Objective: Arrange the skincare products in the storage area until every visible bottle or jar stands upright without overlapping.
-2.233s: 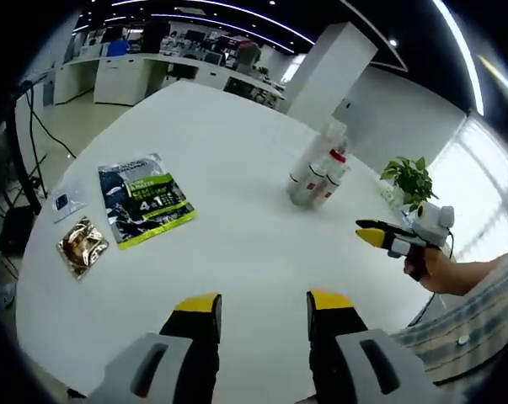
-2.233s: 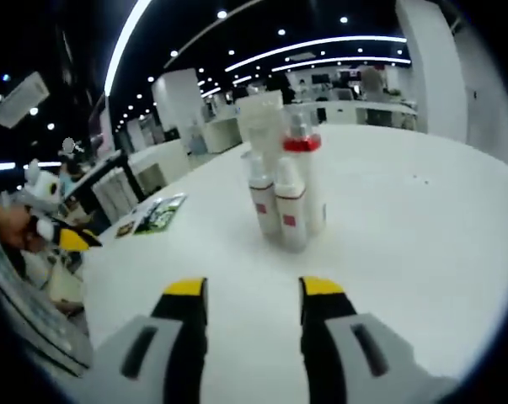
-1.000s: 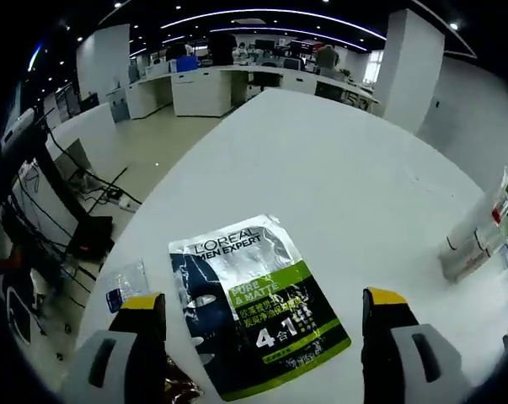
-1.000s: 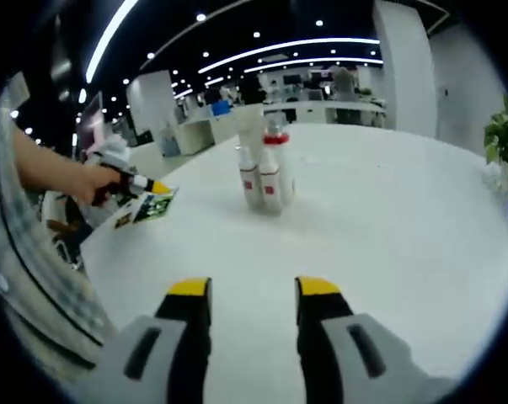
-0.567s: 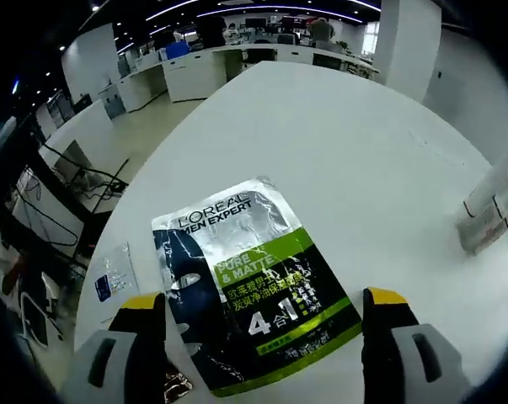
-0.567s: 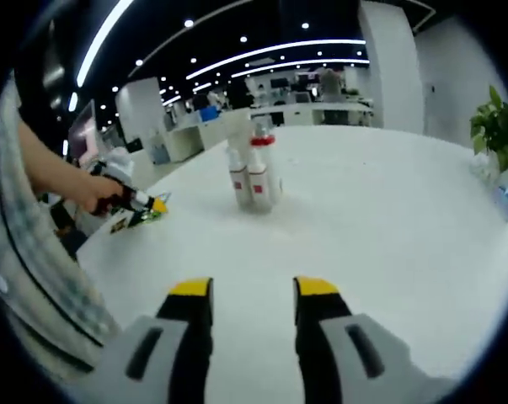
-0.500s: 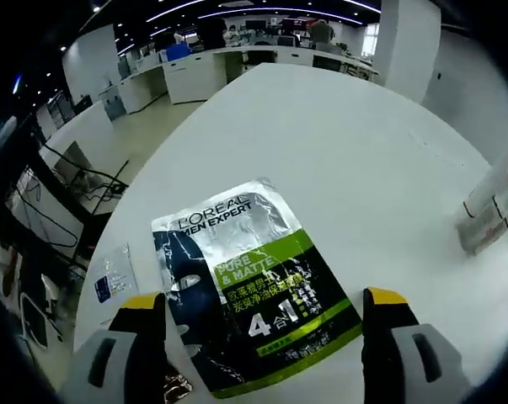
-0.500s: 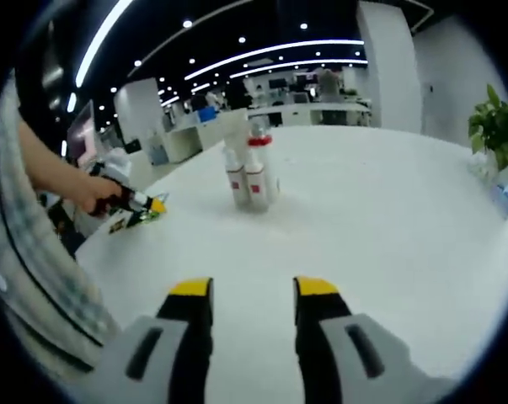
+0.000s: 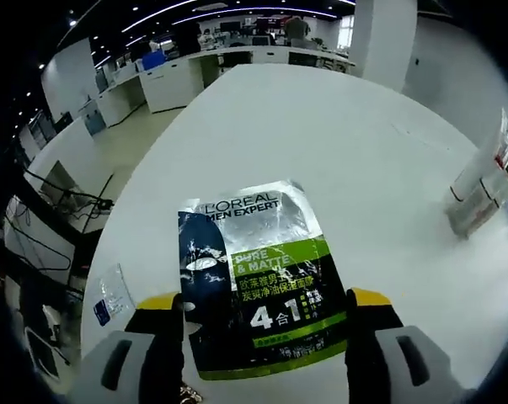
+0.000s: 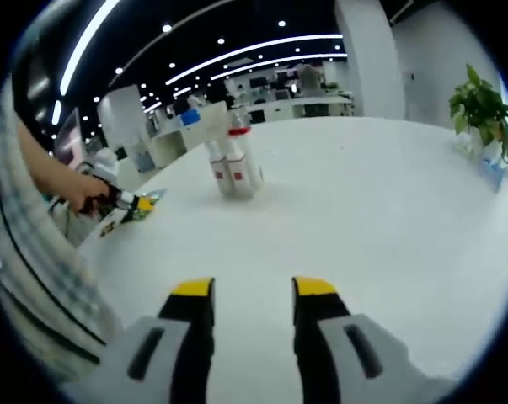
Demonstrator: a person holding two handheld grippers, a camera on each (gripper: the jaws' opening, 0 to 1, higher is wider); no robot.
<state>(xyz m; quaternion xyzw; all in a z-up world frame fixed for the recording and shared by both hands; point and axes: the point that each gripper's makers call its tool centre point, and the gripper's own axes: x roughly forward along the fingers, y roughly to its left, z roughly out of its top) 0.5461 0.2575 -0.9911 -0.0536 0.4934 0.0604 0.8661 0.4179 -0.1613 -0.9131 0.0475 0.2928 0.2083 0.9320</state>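
A cluster of white skincare bottles [image 10: 232,164], one with a red collar, stands upright mid-table; the same bottles [image 9: 481,185] sit at the right edge of the left gripper view. A flat silver, black and green face-mask sachet [image 9: 258,269] lies on the white table. My left gripper [image 9: 266,301] is open, its jaws straddling the sachet's near end. In the right gripper view the left gripper [image 10: 125,200] shows low over the sachet [image 10: 146,204] in a person's hand. My right gripper [image 10: 254,290] is open over bare table, well short of the bottles.
A small clear sachet with a blue label [image 9: 109,296] lies near the table's left edge. A potted plant [image 10: 481,105] stands at the far right edge. The round white table [image 10: 380,210] drops off to an office floor with desks behind.
The left gripper has moved closer over the sachet, which now sits centred between its jaws, and the jaws stand slightly narrower. The right view has swung, so the bottles appear further left.
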